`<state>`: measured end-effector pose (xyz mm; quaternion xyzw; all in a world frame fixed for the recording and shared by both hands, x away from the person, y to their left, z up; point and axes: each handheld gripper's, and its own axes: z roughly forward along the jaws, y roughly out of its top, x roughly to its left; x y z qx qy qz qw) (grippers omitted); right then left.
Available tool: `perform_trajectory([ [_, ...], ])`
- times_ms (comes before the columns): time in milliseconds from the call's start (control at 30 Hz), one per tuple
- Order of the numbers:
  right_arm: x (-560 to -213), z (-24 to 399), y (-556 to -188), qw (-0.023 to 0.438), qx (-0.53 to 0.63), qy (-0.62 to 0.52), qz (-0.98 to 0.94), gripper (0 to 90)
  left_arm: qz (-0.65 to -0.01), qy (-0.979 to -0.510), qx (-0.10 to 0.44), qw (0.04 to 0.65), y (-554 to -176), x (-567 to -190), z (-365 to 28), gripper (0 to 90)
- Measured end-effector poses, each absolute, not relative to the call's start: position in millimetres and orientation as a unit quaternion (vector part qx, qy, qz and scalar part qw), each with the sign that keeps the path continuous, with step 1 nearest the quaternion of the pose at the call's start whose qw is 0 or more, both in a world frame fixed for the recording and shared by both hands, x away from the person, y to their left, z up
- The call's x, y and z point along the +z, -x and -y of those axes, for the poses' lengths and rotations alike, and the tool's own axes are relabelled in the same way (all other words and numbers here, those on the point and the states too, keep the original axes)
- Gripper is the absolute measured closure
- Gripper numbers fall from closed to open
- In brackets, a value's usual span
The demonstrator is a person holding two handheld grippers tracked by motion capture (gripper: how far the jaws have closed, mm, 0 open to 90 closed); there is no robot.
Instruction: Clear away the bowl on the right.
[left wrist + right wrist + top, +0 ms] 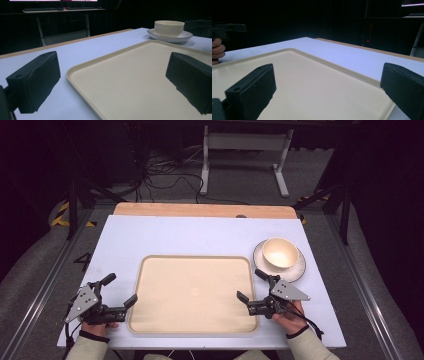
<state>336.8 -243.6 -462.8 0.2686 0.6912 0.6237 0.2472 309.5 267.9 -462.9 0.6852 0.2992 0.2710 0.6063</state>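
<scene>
White table top over wood, dark room behind, cables on floor. Cream tray centred near front edge, empty. Left gripper at tray's left rim, jaws spread wide, holding nothing. Right gripper over tray's right rim, jaws wide, holding nothing. Bowl on saucer just beyond right gripper, off tray's far right corner. Bare table at far left.

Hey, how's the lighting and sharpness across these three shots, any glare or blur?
High view: evenly lit table, dark surroundings, a small bright glare spot mid-tray. Left gripper view: dimmer and bluish, bowl and plate fairly sharp, near jaws soft; a bright monitor strip at the top edge. Right gripper view: dark background, tray grainy, jaws blurred at the edges.
</scene>
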Motion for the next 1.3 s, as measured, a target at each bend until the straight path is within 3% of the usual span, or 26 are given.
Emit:
perform_trajectory([
  [1300, -460.4, 241.3, -339.2, 0.248, 0.601, -0.295, -0.700, 3.1, -0.294, -0.690, 0.274, 0.602, -309.0, -462.6, -267.0, 0.2],
])
